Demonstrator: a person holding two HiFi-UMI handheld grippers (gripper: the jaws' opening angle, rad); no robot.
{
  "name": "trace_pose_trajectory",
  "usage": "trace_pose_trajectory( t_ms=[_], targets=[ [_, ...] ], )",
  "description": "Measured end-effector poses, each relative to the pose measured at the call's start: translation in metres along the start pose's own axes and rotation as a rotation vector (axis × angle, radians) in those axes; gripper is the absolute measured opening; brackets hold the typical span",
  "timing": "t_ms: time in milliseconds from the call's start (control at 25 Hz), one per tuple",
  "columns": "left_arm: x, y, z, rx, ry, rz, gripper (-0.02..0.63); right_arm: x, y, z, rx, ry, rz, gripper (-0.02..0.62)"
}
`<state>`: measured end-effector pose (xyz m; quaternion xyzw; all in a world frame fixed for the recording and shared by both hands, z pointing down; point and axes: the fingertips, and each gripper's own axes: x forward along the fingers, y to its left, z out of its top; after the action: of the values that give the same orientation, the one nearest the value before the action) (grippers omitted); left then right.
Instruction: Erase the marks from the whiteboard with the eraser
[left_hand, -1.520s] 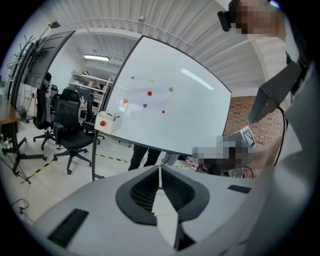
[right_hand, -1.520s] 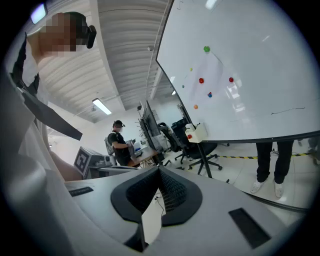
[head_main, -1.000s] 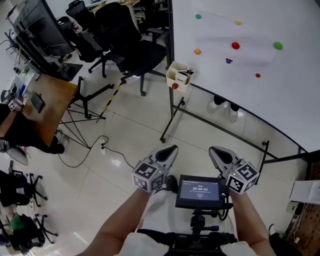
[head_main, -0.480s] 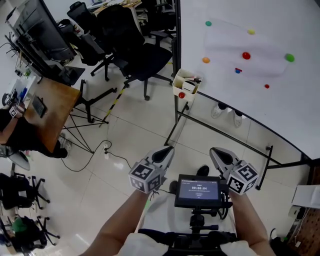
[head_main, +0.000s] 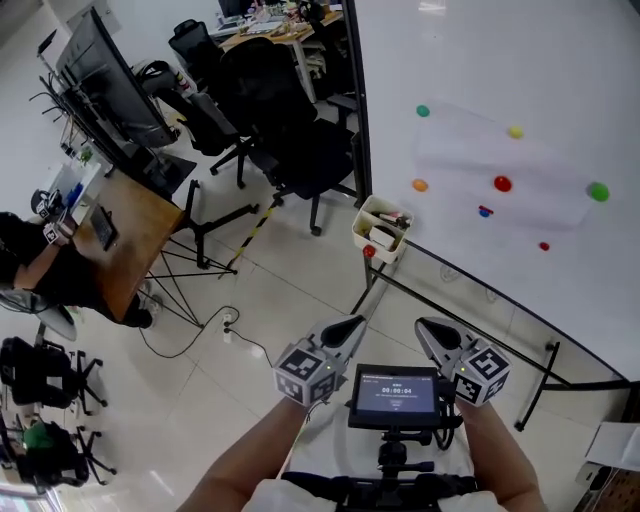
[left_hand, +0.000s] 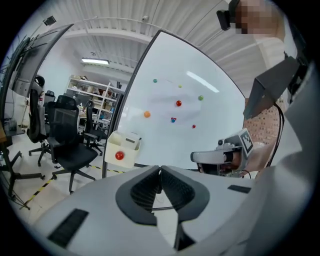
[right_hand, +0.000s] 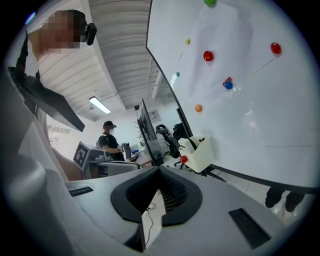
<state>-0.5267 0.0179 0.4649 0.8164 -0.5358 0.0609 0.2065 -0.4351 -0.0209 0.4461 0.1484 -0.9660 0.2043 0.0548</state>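
Office room, pale tiled floor (head_main: 270, 290). Big whiteboard (head_main: 500, 80) on a black stand fills the upper right of the head view, ahead of the person. Black office chairs (head_main: 290, 130) sit just left of the board. Wooden surface (head_main: 135, 235) at far left, with a seated person (head_main: 35, 262) at it and a dark monitor (head_main: 110, 90) beyond.

White box (head_main: 382, 230) hangs at the board's lower left corner with a red dot on its front. Its contents are too small to tell apart, so the eraser cannot be picked out.

Left tool (head_main: 349, 323) and right tool (head_main: 426, 326) are held low, side by side, well apart from the board, with a small screen (head_main: 397, 392) between them. Left tool: jaws together, nothing between. Right tool: jaws together, empty.

On the board, a faint smudged patch (head_main: 470, 160) has round magnets around it: red magnet (head_main: 502, 183), green magnet (head_main: 598, 191), orange magnet (head_main: 420, 185), yellow magnet (head_main: 515, 131). Small blue-and-red spot (head_main: 485, 211) just below the red magnet.
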Motion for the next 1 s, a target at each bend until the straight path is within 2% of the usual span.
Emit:
trace_pose_trajectory(
  t_ms=[240,440,600,840,1000],
  targets=[
    [0.043,-0.007,0.025,0.020,-0.018,0.023,0.041,-0.002,-0.031,0.026,-0.017,0.009,0.051,0.031],
    [0.072,0.003,0.025,0.047,0.022,0.123,0.043,-0.015,-0.058,0.030,-0.020,0.017,0.073,0.031],
    [0.090,0.019,0.022,0.089,0.035,0.231,0.108,-0.033,-0.077,0.030,-0.011,0.017,0.073,0.031],
    [0.119,0.038,0.030,0.145,0.083,0.321,0.250,-0.053,-0.104,0.030,0.010,0.003,0.035,0.031],
    [0.131,0.062,0.045,0.140,0.096,0.382,0.261,-0.057,-0.108,0.035,0.017,-0.021,0.008,0.031]
  ],
)
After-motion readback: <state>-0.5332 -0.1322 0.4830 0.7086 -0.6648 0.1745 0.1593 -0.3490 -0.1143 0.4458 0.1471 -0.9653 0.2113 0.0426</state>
